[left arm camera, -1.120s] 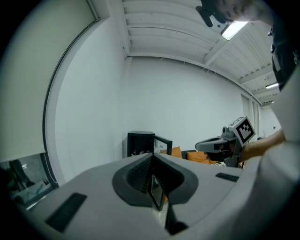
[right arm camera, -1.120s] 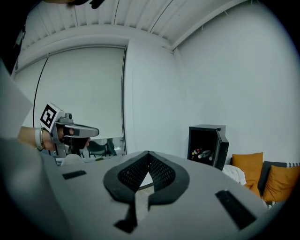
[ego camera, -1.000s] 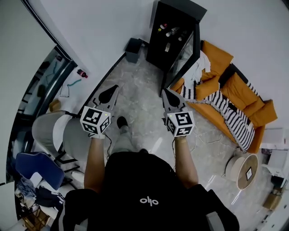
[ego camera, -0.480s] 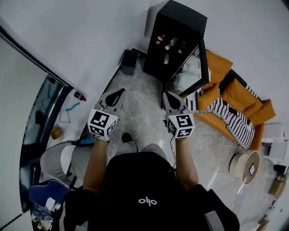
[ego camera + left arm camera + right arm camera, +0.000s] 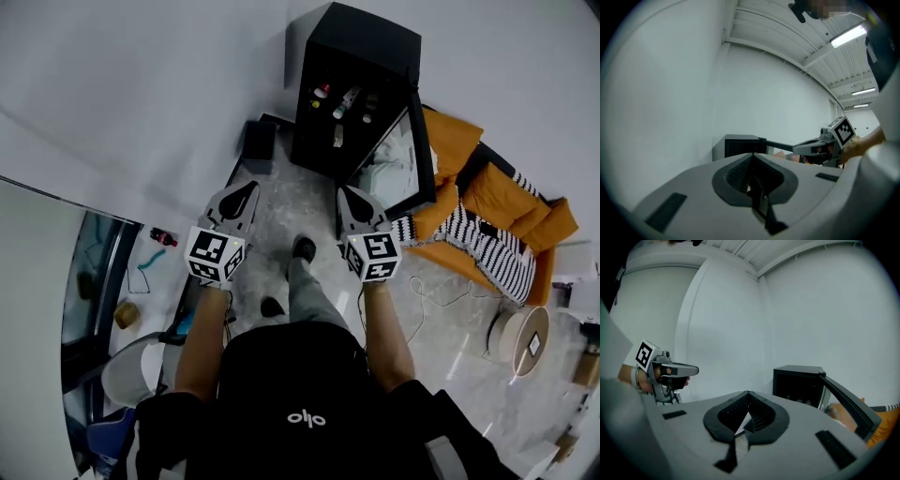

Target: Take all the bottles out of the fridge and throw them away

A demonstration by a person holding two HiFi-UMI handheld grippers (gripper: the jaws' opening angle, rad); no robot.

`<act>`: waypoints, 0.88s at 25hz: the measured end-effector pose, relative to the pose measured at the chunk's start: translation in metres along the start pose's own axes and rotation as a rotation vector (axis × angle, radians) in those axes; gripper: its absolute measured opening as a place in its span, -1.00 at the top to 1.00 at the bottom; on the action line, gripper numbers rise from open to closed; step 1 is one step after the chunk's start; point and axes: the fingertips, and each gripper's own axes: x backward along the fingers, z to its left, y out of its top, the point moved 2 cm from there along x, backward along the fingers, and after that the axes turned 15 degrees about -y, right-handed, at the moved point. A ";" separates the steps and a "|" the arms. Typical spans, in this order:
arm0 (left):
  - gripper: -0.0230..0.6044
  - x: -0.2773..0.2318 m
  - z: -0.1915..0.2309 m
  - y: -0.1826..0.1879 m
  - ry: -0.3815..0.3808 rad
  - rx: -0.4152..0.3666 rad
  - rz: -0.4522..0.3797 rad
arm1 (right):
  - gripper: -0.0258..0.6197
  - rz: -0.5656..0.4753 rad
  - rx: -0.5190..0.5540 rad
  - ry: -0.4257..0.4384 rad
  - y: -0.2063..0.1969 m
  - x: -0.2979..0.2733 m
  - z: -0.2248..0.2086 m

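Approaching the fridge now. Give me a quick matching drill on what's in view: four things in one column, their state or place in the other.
Things:
1. fridge door
2. left gripper
3. sofa
4. bottles

States or places:
A. orange, on the floor beside the fridge
B. jaws shut, nothing between them
C. swung open
D. on the shelves inside the fridge

Pairs: 1-C, 2-B, 3-A, 4-D
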 end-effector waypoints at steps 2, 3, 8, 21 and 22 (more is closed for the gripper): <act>0.93 -0.026 0.020 0.004 -0.007 -0.005 0.002 | 0.91 -0.008 -0.013 -0.007 0.004 -0.030 -0.017; 0.93 -0.039 0.030 0.006 -0.010 -0.006 0.004 | 0.91 -0.009 -0.019 -0.009 0.007 -0.045 -0.026; 0.93 -0.093 0.076 0.023 -0.004 -0.012 0.012 | 0.91 -0.004 -0.030 -0.003 0.025 -0.109 -0.059; 0.93 -0.184 0.122 0.043 0.007 -0.030 0.030 | 0.91 -0.018 -0.046 0.014 0.047 -0.186 -0.117; 0.93 -0.189 0.123 0.045 0.004 -0.033 0.031 | 0.91 -0.020 -0.048 0.014 0.048 -0.187 -0.120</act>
